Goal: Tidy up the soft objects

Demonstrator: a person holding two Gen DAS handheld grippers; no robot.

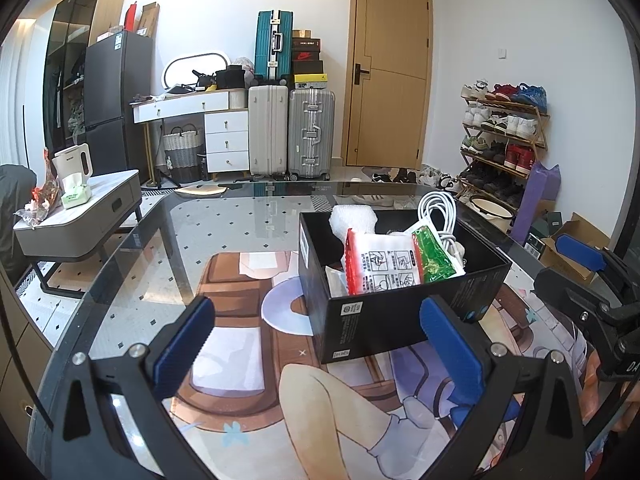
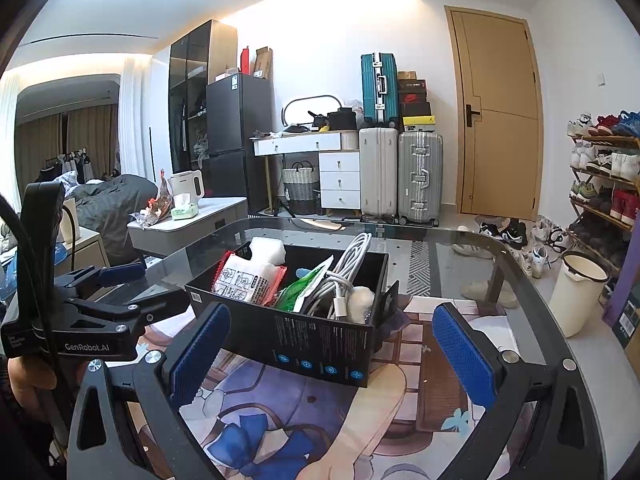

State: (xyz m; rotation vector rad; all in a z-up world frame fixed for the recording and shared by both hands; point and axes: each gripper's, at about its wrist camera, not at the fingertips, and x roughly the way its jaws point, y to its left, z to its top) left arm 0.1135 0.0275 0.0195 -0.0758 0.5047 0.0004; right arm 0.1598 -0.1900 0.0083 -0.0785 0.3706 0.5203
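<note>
A black box (image 1: 384,316) stands on the glass table, also in the right wrist view (image 2: 320,340). It holds a red-and-white packet (image 1: 380,264), a green packet (image 1: 434,258), a white fluffy cloth (image 1: 352,218) and a coiled white cable (image 1: 438,210). The right wrist view shows the same packet (image 2: 244,280), cable (image 2: 348,268) and a white soft ball (image 2: 360,300). My left gripper (image 1: 316,340) is open and empty just before the box. My right gripper (image 2: 332,348) is open and empty, close to the box's side. Each gripper shows in the other's view, the right gripper (image 1: 592,280) and the left gripper (image 2: 120,292).
The glass table (image 1: 240,232) lies over a printed rug (image 1: 248,380). A grey side table (image 1: 80,216) with a kettle and tissues stands at left. Suitcases (image 1: 292,132), a door and a shoe rack (image 1: 500,136) stand behind. A cream bucket (image 2: 576,296) sits at right.
</note>
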